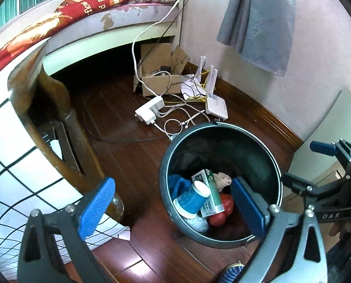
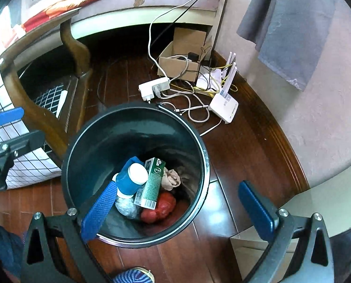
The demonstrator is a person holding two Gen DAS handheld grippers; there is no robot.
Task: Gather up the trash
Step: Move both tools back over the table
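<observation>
Both tools hung spread and empty over the bin (image 2: pixel 137 118): left tool (image 1: pixel 173 210), right tool (image 2: pixel 180 210). The trash lay at its bottom: a green carton (image 2: pixel 153 181), a blue paper cup (image 2: pixel 132 179), crinkled clear plastic (image 2: pixel 126 207), something glossy red (image 2: pixel 161 207). Judged best: lift straight up, keeping pads clear of the smooth, dark round rim.

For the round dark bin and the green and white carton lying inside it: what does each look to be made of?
Round dark bin: probably plastic, though painted metal is possible; its smooth inner wall carries a soft sheen and a pale ring edges the rim. Green and white carton: coated paperboard, judging by its sharp folded edges, flat printed faces and barcode.
</observation>
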